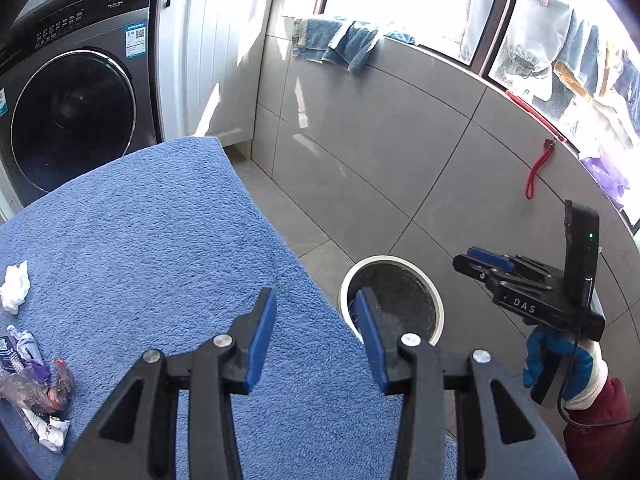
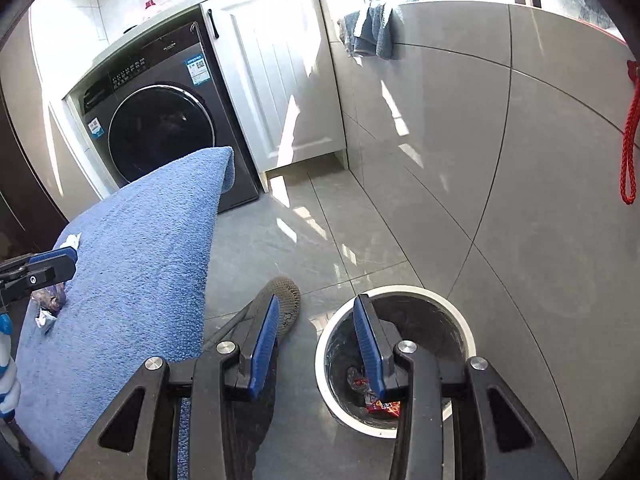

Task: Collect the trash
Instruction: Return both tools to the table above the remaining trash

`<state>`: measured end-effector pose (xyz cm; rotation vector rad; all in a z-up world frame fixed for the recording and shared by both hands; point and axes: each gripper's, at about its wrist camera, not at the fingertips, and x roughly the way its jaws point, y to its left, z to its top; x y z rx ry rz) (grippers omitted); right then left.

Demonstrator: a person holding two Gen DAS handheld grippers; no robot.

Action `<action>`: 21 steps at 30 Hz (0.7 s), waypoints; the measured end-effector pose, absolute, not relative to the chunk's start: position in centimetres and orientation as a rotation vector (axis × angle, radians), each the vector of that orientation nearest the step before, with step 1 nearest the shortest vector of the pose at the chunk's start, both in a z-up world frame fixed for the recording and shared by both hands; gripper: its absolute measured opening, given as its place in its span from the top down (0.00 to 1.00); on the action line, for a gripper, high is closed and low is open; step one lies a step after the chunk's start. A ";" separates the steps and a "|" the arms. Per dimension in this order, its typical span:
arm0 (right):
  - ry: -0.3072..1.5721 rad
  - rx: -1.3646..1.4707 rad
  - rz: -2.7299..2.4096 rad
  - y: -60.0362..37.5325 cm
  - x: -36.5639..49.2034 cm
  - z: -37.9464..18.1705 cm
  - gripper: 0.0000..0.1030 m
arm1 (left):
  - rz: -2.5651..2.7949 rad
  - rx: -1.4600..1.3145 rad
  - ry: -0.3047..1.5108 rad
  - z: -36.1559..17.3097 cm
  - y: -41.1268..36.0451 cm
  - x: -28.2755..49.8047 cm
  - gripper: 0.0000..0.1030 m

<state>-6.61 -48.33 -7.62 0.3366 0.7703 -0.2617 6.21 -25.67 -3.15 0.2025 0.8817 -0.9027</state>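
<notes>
Here, both grippers empty beside the bin.
Left gripper and right gripper fingers spread, gripping nothing; wrappers lie on the table, partly cut off; the bin's contents are half hidden.

Empty left tongs gape above a blue towel-covered desk; crumpled tissue and wrappers lie left, a white-rimmed bin right.

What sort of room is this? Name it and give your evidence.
Likely a home laundry balcony: a front-loading washer beside a white cabinet, clothes hanging outside the window, tiled floor.
</notes>
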 end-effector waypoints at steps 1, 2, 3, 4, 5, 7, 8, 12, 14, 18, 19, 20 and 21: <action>0.758 0.328 -0.248 -47.5 -6.2 -6.9 0.65 | -0.883 0.196 0.871 -2.8 -24.1 6.3 0.61; 0.747 0.320 -0.236 -46.6 -5.8 -6.2 0.65 | -0.863 0.188 0.863 -2.4 -22.5 6.5 0.61; 0.736 0.312 -0.223 -45.7 -5.4 -5.5 0.65 | -0.850 0.175 0.857 -2.1 -20.9 6.7 0.61; 0.724 0.303 -0.209 -44.7 -5.0 -4.8 0.65 | -0.835 0.160 0.849 -1.8 -19.3 6.9 0.61; 0.715 0.295 -0.197 -43.7 -4.7 -4.0 0.65 | -0.817 0.146 0.838 -1.4 -17.7 7.1 0.61; 0.699 0.278 -0.174 -42.0 -4.0 -2.7 0.65 | -0.781 0.114 0.821 -0.9 -14.3 7.5 0.61; 0.691 0.267 -0.160 -41.0 -3.5 -2.1 0.65 | -0.761 0.094 0.814 -0.7 -12.6 7.7 0.61; 0.675 0.206 -0.102 -37.0 -2.1 0.1 0.65 | -0.672 0.026 0.787 -0.7 -5.8 8.5 0.61; 0.675 0.176 -0.066 -34.9 -1.4 0.9 0.65 | -0.634 -0.017 0.798 -1.3 -2.7 9.0 0.61; 0.688 0.120 0.003 -30.8 0.4 1.8 0.65 | -0.550 -0.090 0.821 -3.0 3.2 9.8 0.61; 0.693 0.110 0.020 -29.9 1.1 1.9 0.65 | -0.530 -0.107 0.827 -3.4 4.5 10.1 0.61; 0.700 0.099 0.036 -28.8 1.7 1.9 0.65 | -0.510 -0.125 0.834 -3.8 5.8 10.5 0.61; 0.706 0.088 0.050 -28.0 2.3 1.9 0.65 | -0.493 -0.141 0.838 -4.2 7.0 10.7 0.61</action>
